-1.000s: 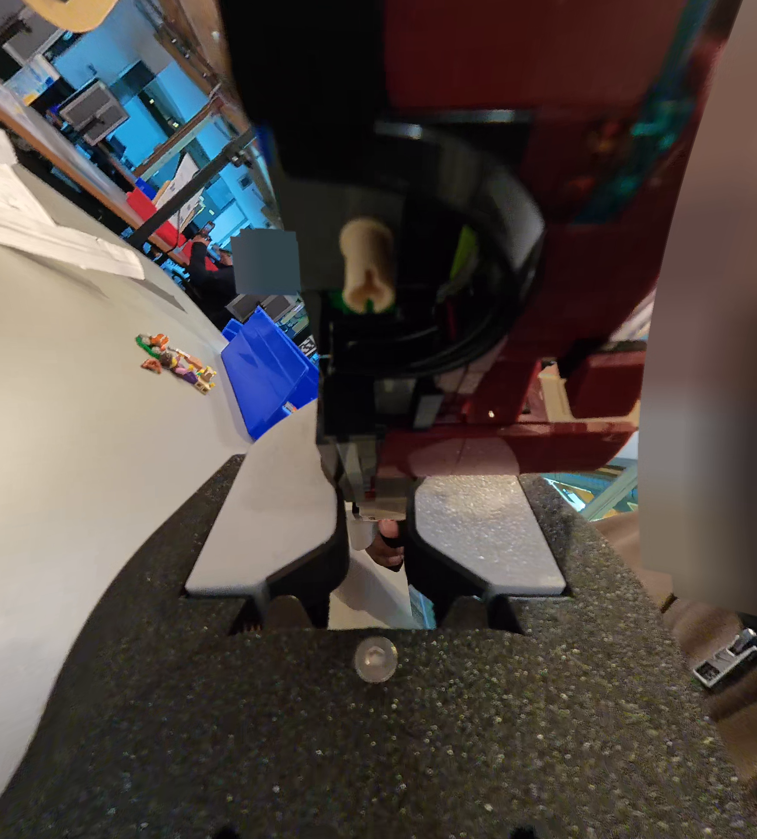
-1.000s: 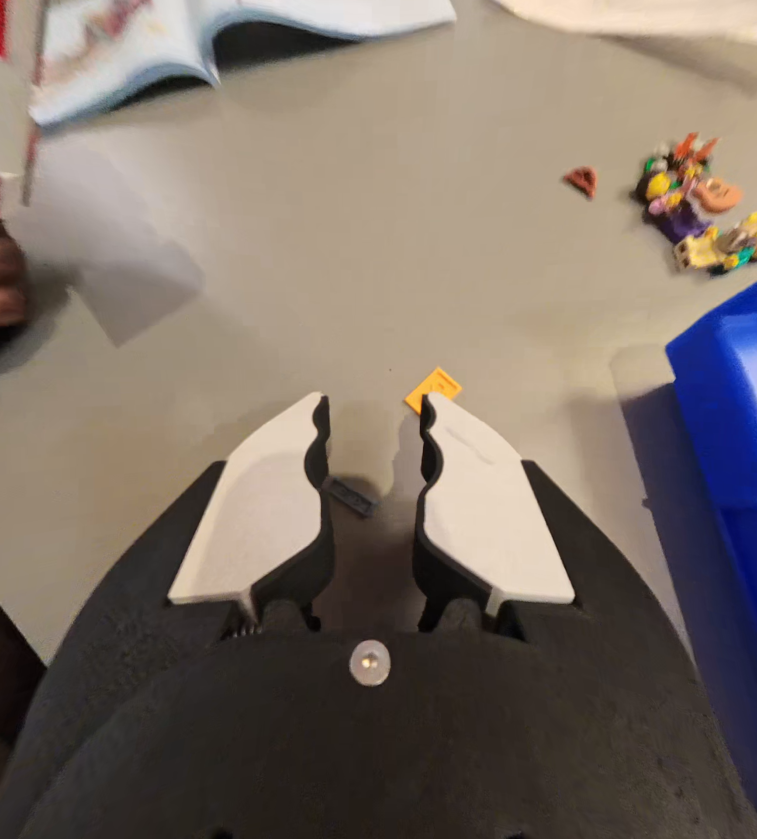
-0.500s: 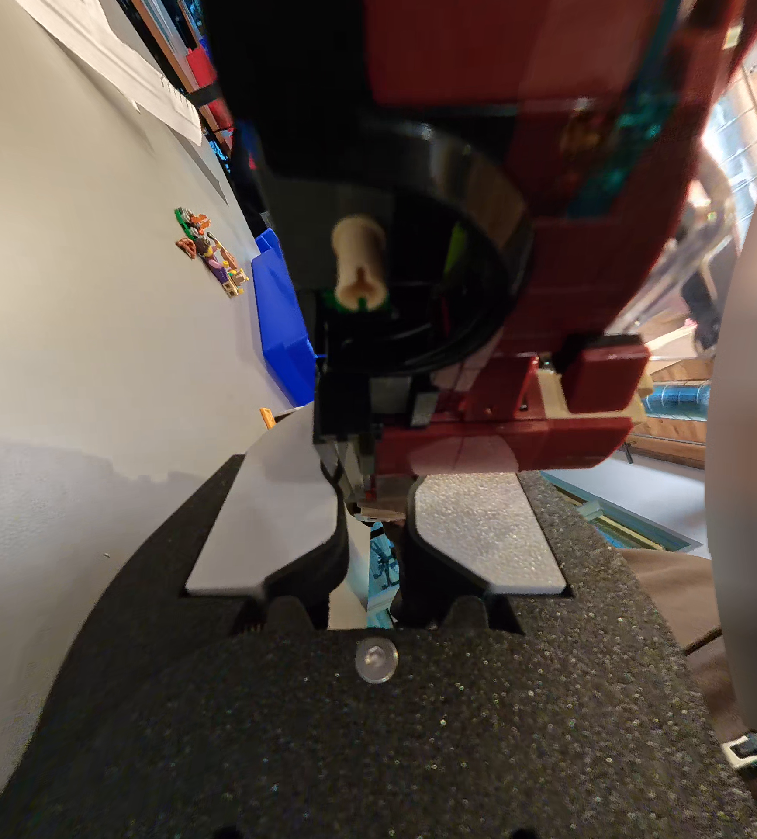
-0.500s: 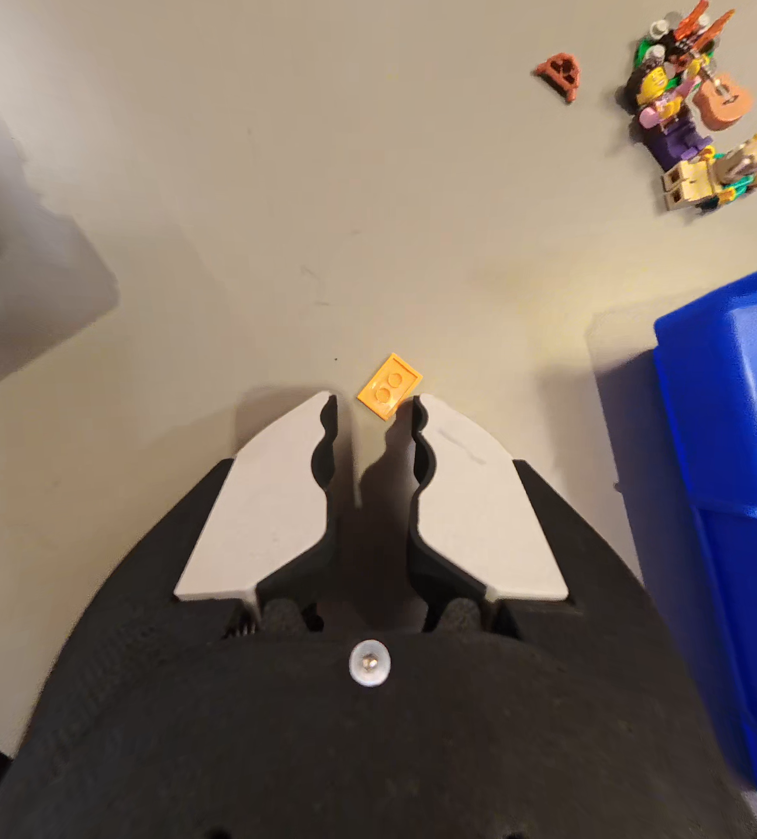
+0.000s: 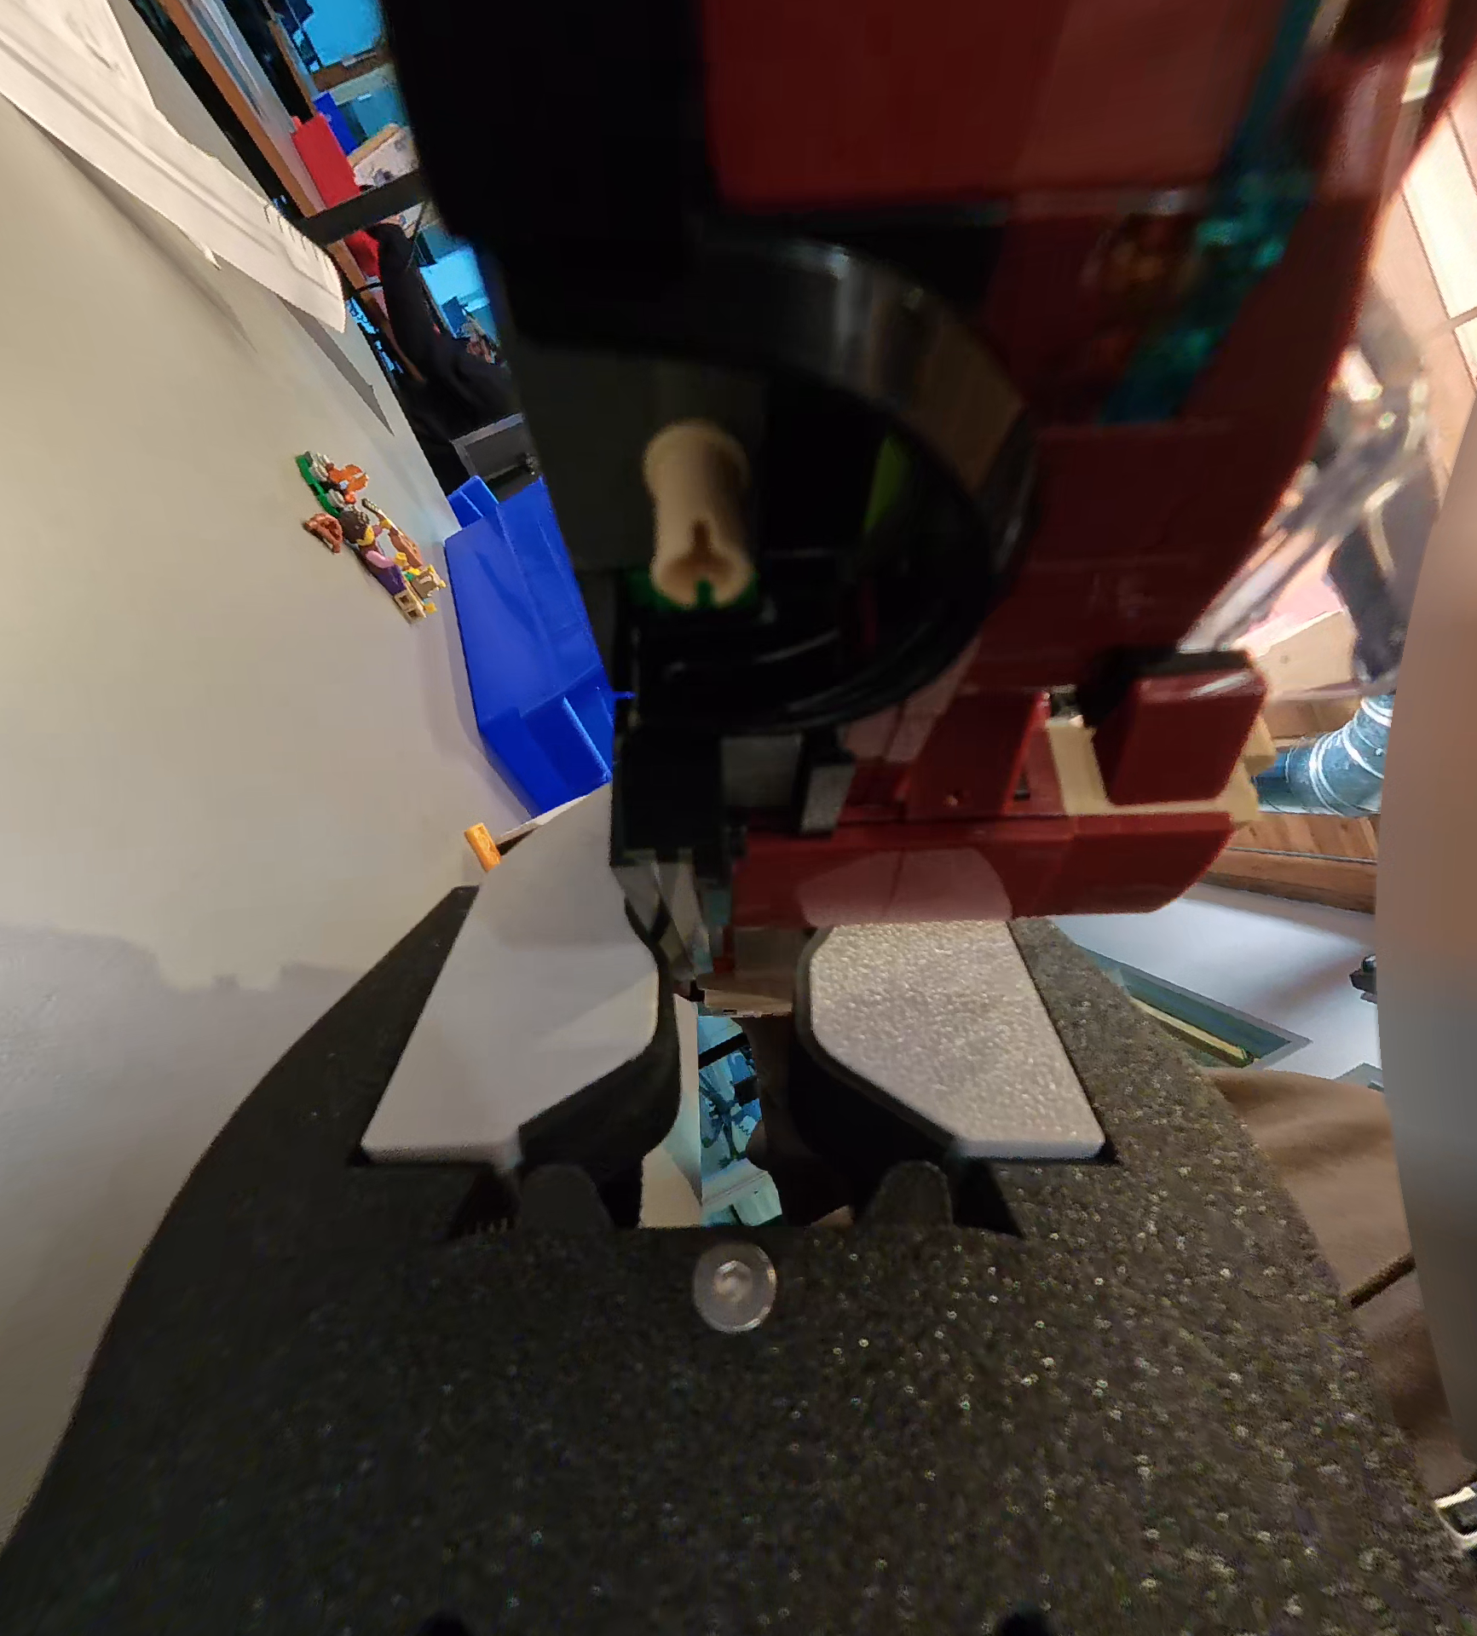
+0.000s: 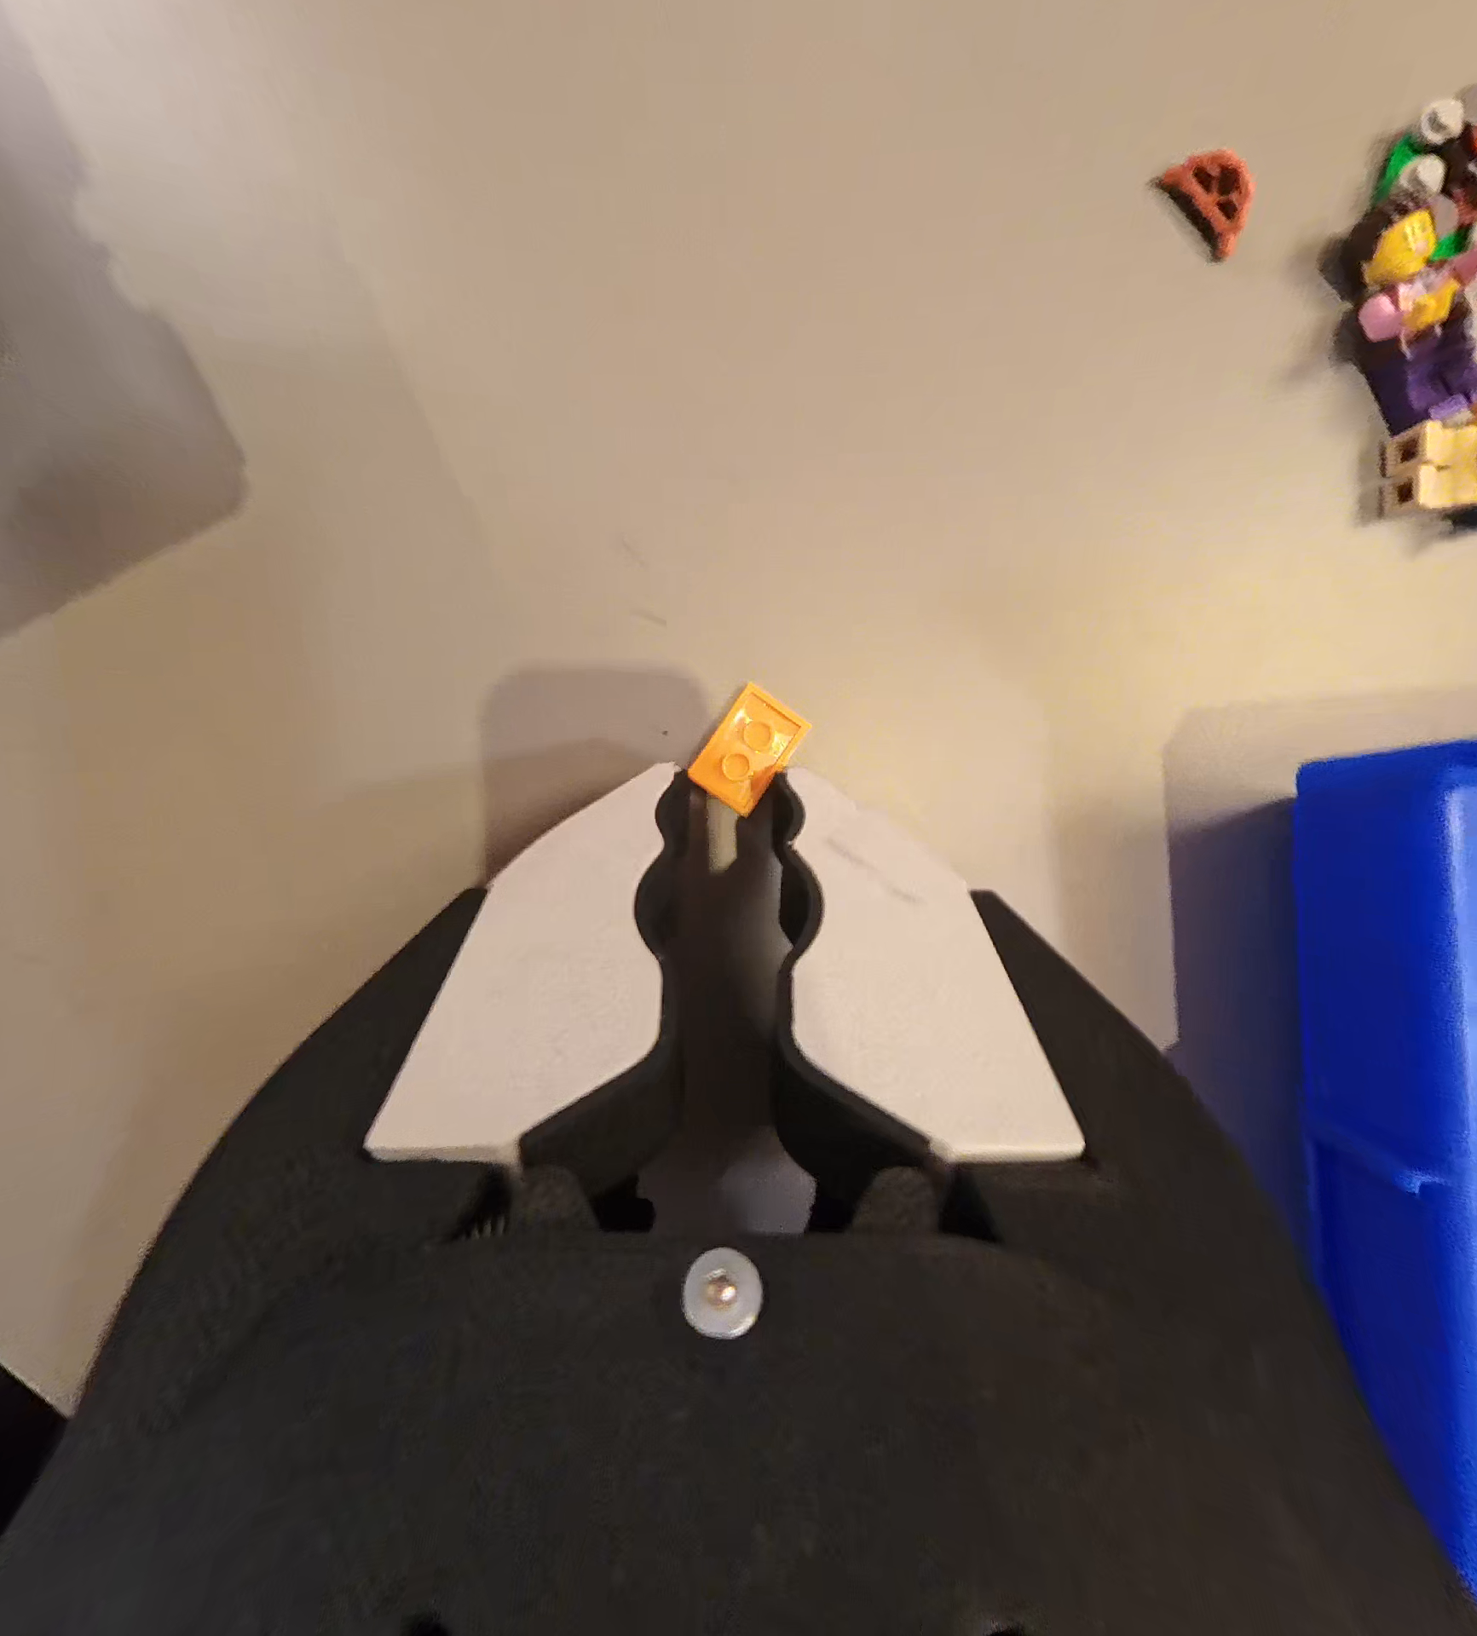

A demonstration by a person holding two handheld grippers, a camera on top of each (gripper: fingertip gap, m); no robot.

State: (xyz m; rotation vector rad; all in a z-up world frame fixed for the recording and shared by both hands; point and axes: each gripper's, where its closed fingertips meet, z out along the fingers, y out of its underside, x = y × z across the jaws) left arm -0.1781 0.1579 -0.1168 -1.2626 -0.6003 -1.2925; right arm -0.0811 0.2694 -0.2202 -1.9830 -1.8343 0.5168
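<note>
Right gripper [image 6: 733, 779] pinched an orange plate [image 6: 748, 748] at its near edge, on open table [image 6: 717, 354]; blue bin [image 6: 1425, 1018] stood rightward. Left gripper [image 5: 739, 965] clamped a dark-red brick model [image 5: 1027, 620].

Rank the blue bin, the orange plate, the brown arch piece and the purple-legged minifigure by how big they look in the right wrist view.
1. blue bin, cut off by the frame edge
2. purple-legged minifigure
3. brown arch piece and orange plate: about alike. The plate sits at the right gripper fingertips, nearer the camera, so I won't rank them.
</note>
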